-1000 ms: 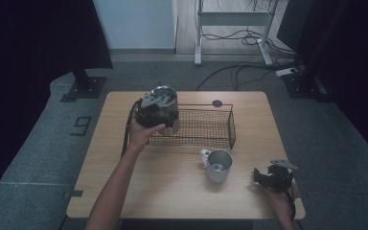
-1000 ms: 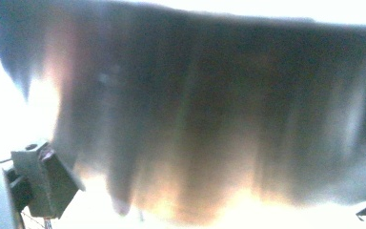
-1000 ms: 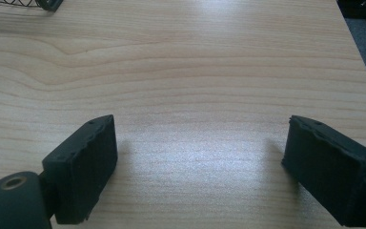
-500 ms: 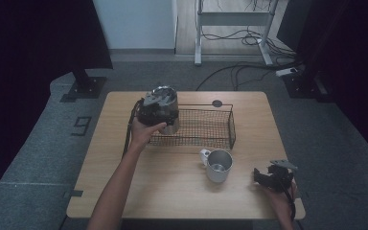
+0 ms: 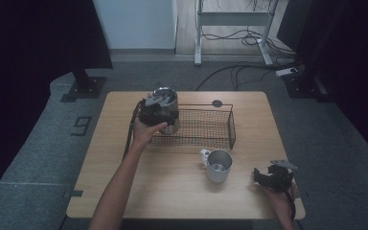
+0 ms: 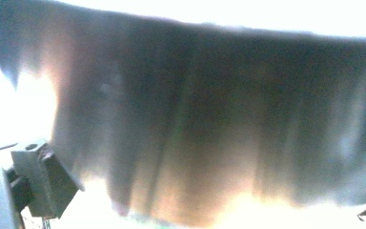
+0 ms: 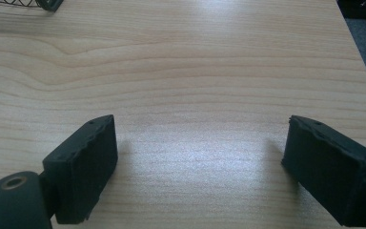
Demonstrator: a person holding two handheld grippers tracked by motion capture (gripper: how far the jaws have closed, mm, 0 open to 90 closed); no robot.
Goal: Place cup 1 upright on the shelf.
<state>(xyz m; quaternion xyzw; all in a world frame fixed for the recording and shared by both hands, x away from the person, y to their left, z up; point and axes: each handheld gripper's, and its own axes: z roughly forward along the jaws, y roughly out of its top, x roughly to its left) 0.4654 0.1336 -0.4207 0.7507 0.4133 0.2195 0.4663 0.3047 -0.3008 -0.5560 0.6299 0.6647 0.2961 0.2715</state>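
A steel cup [image 5: 167, 98] hangs over the left end of a black wire basket [image 5: 232, 125], and my left gripper [image 5: 161, 112] is shut on its side. In the left gripper view the cup's blurred metal wall [image 6: 195, 119] sits right up against the lens between the two jaws of my left gripper [image 6: 207, 195]. A second steel mug [image 5: 219, 166] with a white handle stands upright on the table in front of the basket. My right gripper [image 5: 264, 176] rests low near the front right corner, open, with bare wood between the jaws of my right gripper [image 7: 198, 167].
The wooden table [image 5: 172, 191] has a round black cable port [image 5: 216, 103] behind the basket. A corner of the basket [image 7: 33, 5] shows far ahead in the right gripper view. Dark floor, cables and a stand's feet surround the table.
My left gripper has eased slightly down and to the right with the cup, closer to the basket's left end. The right gripper has kept still.
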